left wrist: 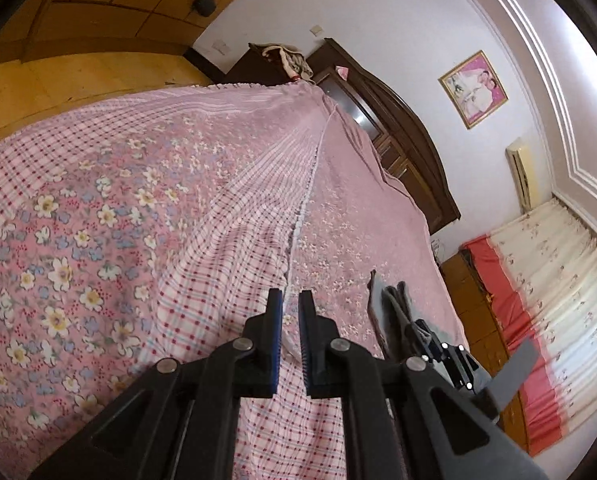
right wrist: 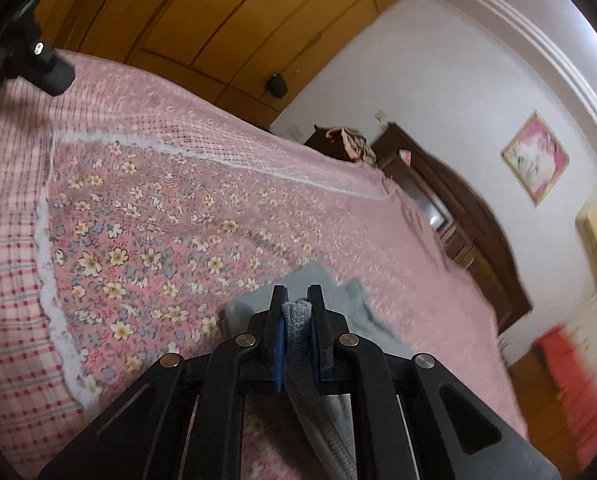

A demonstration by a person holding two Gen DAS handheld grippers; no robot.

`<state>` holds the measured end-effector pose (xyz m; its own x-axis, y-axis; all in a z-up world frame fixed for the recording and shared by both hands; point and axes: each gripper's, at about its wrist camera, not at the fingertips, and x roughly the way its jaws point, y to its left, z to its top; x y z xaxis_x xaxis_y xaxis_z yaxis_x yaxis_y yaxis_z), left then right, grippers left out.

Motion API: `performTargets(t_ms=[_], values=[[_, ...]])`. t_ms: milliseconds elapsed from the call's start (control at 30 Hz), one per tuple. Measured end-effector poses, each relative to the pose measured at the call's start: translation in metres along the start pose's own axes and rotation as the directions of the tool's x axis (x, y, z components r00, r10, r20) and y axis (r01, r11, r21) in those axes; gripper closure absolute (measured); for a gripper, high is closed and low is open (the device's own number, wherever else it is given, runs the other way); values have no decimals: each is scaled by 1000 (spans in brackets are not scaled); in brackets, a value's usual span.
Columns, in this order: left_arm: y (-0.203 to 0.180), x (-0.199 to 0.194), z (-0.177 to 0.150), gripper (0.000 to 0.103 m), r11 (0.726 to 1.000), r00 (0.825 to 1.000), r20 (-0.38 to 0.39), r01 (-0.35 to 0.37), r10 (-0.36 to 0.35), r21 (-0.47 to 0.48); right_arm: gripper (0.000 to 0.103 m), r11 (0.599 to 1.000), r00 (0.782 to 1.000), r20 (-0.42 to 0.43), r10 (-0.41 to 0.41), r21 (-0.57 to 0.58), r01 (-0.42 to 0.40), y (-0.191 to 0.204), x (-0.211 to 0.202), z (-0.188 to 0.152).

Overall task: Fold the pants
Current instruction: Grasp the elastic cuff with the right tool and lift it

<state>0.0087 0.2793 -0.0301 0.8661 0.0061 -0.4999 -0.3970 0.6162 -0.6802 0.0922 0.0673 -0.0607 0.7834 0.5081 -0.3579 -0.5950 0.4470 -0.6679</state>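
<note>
The grey pants (right wrist: 358, 300) lie on the pink floral bedspread (right wrist: 158, 220), partly hidden behind my right gripper (right wrist: 297, 296). That gripper is shut on a bunched grey fold of them, which fills the space between its blue pads and trails back under it. In the left wrist view the pants (left wrist: 394, 304) show as a dark, lifted strip at the right, with the right gripper's black body (left wrist: 454, 356) behind them. My left gripper (left wrist: 291, 300) hovers over the checked part of the bedspread (left wrist: 98, 200), shut with nothing between its pads.
A dark wooden headboard (left wrist: 410, 148) runs along the far side of the bed. Yellow wooden wardrobe doors (right wrist: 218, 20) stand beyond the bed. A red and white curtain (left wrist: 538, 280) and a wooden nightstand (left wrist: 470, 300) are at the right.
</note>
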Motion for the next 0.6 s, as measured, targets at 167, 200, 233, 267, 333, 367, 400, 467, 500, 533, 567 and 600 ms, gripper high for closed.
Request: performTargets(t_ms=[167,200,233,267,333,367,400,467,500,533,567,600], values=[[-10,8,-1,96,1000,1000,-15,-8,8,24,92,998,994,96,44,35,-48,-28,-2,20],[-12,10,-1,96,1000,1000,-17,-8,8,22,92,997,992,116,54,46,-59,-34,-2,22],[-14,10,-3,96,1000,1000,-16,-8,8,21,92,995,990,122,67,61,-75,-40,-1,24],[-15,10,-3,96,1000,1000,-14,-8,8,22,92,991,987,127,98,80,-109,-47,0,24],[-17,11,-4,96,1000,1000,-12,-15,15,17,92,987,983,129,129,81,-141,-47,4,23],[-17,12,-2,96,1000,1000,-13,-14,14,13,92,987,982,129,140,62,-149,-43,5,21],[-18,12,-1,96,1000,1000,-15,-7,7,6,92,987,980,128,151,41,-158,-36,6,18],[-17,8,0,96,1000,1000,-12,2,-2,8,92,986,981,107,164,-7,-165,-19,9,13],[-18,9,1,96,1000,1000,-8,-3,3,12,92,986,981,99,168,-31,-166,-10,10,9],[-18,7,2,96,1000,1000,-7,-6,7,16,92,985,982,95,165,-55,-161,-1,10,5],[-18,6,2,96,1000,1000,-9,-8,8,17,92,985,984,97,152,-93,-143,8,10,1],[-18,7,2,96,1000,1000,-12,-8,8,18,92,984,984,102,145,-115,-133,14,9,0]])
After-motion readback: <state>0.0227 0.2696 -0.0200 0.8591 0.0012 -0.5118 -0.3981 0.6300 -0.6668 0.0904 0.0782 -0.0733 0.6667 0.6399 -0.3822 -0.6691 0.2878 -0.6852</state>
